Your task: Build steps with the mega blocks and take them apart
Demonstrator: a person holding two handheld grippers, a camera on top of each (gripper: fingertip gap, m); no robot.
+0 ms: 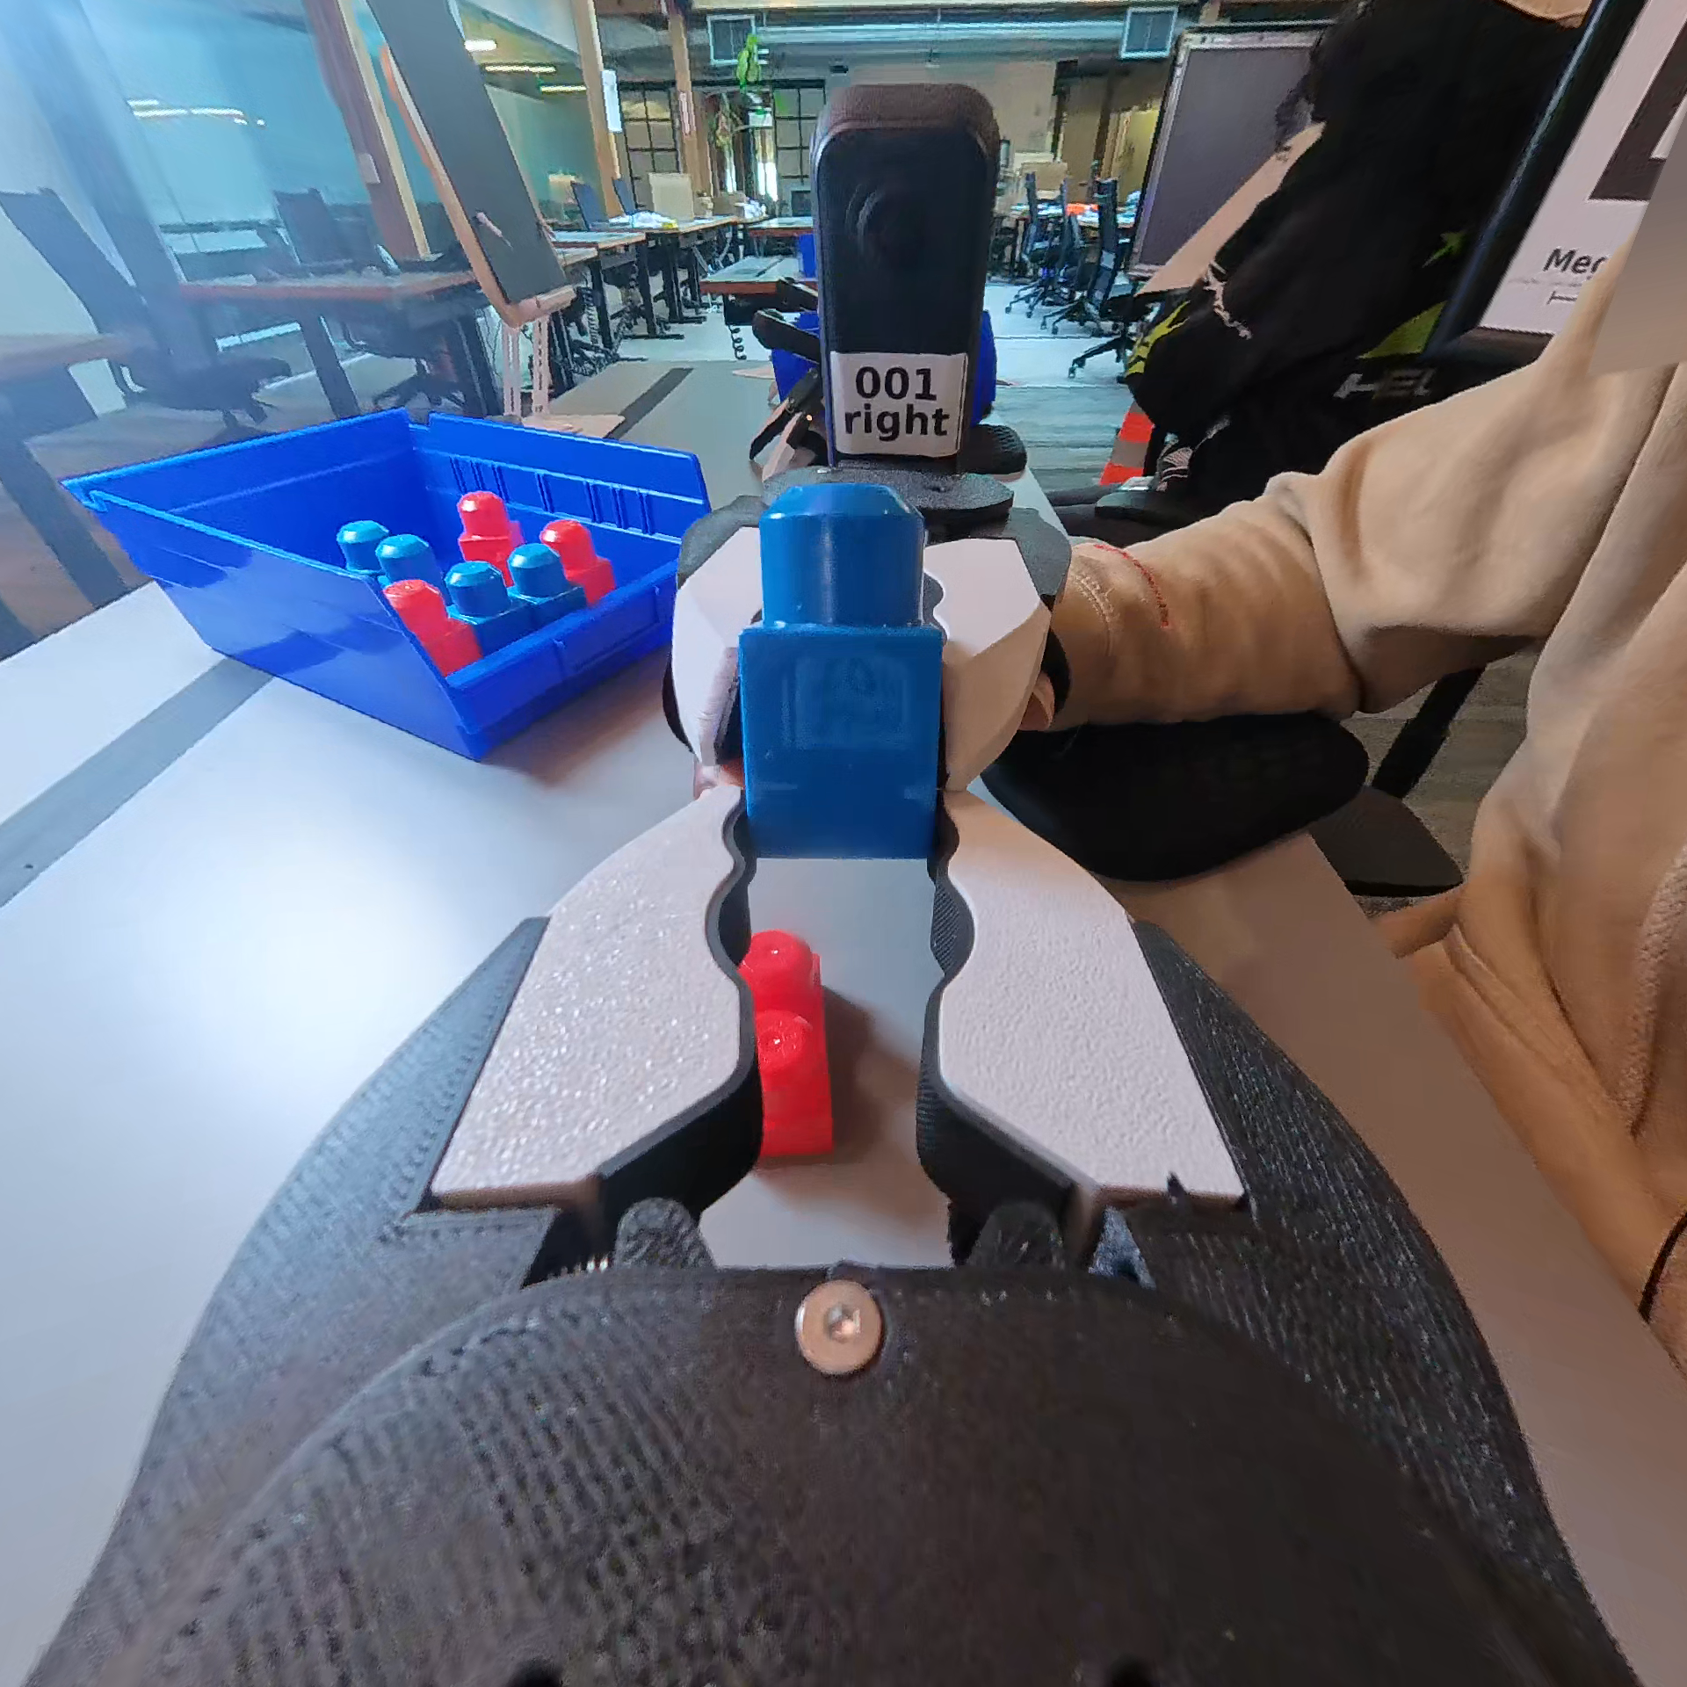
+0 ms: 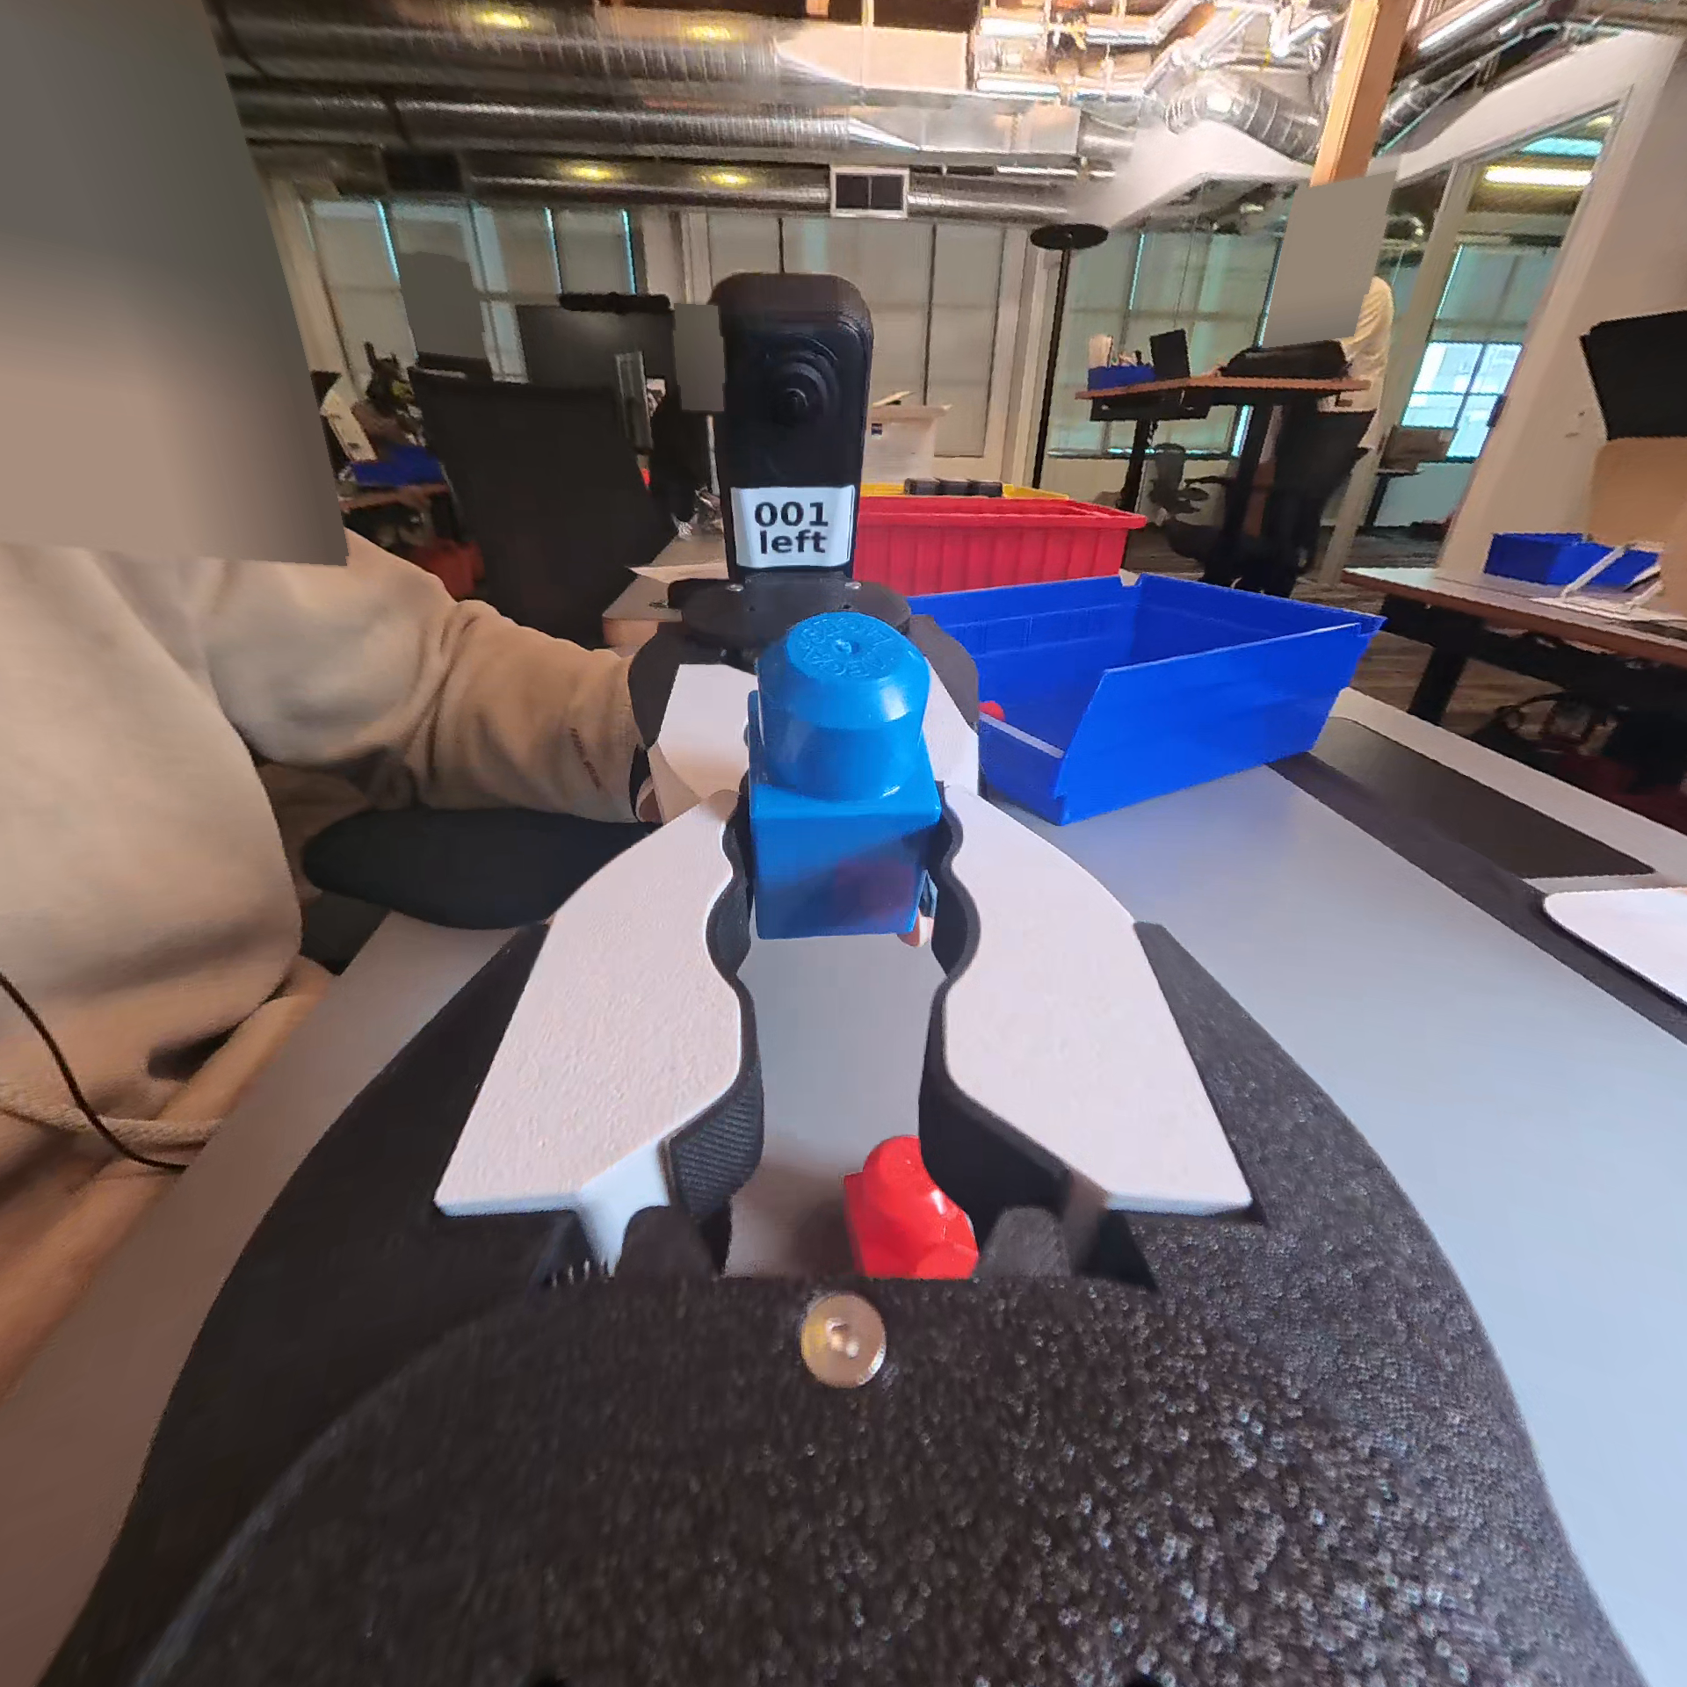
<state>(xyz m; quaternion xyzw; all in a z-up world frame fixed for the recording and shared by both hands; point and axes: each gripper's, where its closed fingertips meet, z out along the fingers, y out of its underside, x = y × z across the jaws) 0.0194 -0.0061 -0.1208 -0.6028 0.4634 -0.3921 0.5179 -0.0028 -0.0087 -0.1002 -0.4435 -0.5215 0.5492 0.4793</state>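
Pinching blue block point(image 1: 840, 730) between both hand-held gripper tips, red block point(image 1: 790, 1041) below

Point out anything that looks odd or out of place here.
One blue block is pinched by both the left tool and right tool at once, above the table. A red block sits on the table below, outside the blue bin.

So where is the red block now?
The red block stands alone on the table, below the blue block that both tongs grip. In the left wrist view it sits by the left finger; the bin is farther left.
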